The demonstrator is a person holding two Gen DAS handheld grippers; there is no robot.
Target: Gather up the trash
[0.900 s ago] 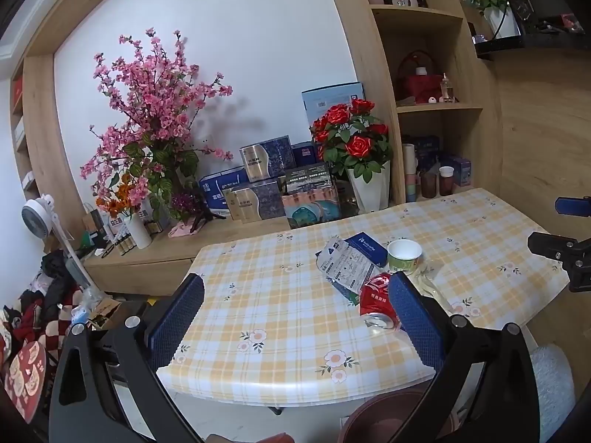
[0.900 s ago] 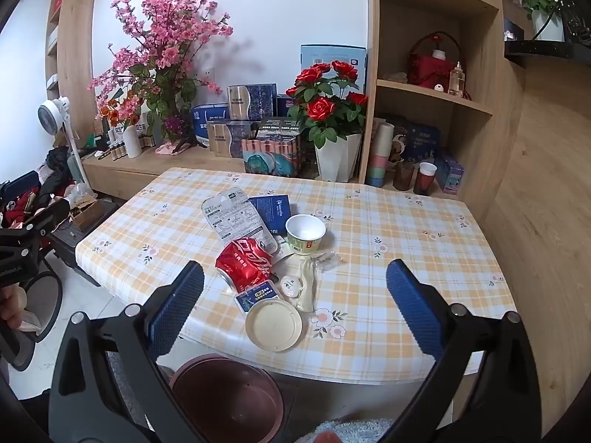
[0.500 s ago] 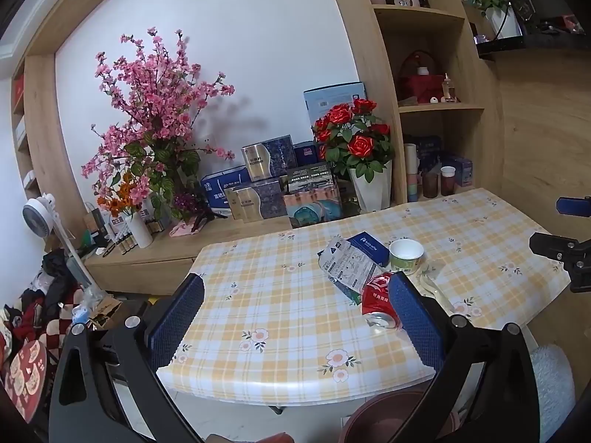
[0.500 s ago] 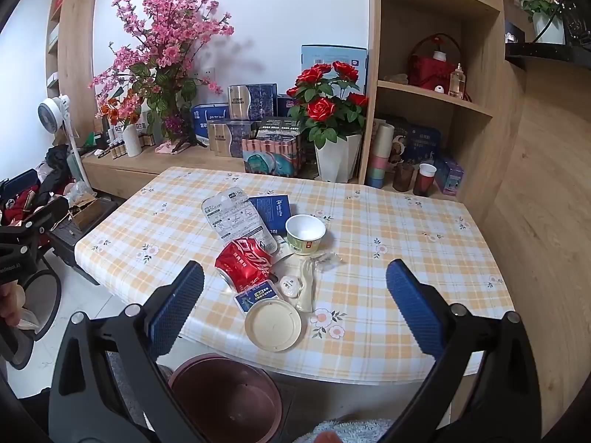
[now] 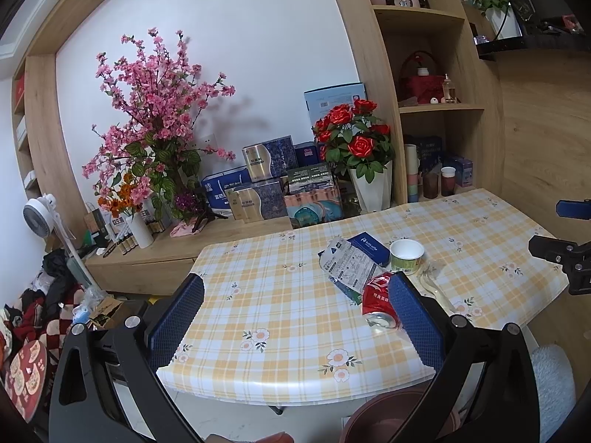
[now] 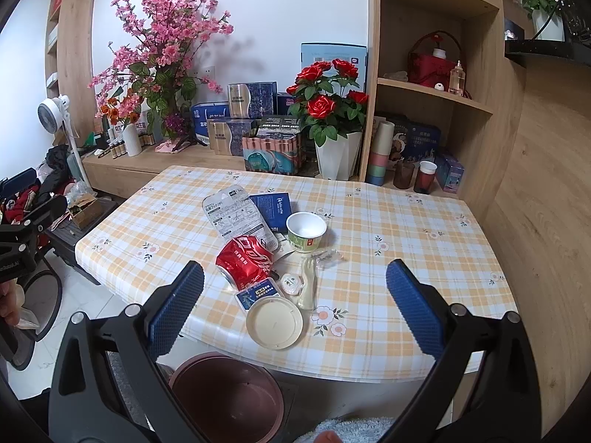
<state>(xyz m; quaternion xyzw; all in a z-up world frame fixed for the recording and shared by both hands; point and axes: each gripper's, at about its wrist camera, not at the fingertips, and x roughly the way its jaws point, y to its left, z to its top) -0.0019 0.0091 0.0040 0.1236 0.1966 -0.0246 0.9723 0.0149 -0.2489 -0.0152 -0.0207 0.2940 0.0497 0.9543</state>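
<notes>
The bench, dressed in its yellow plaid cloth, fills the middle of the room, and every scrap of trash sits bunched toward its near edge, probably so it can be swept or dropped straight down. Directly below that edge waits the brown bin on the floor, mouth open, placed right where things lifted off the bench would fall the shortest way.

Above it all, the right tongs hang spread as wide as they go, holding nothing, angled down over the pile as if sizing up a first pick. The left tongs are just as wide and just as empty, off to the left of the heap, with the crushed red can peeking beside their right pad.

Now the pile itself. At the far end lie the grey printed packet and the dark blue booklet, partly overlapping. The can rests on its side against the packet's near end. Right of it stands the green paper cup, upright and looking empty. Nearest the edge sits the cream round lid, flat, almost over the bin. Between lid and can: a small blue label card, a little round sauce tub, and a pale plastic spoon with a crinkled clear wrapper at its far tip.
</notes>
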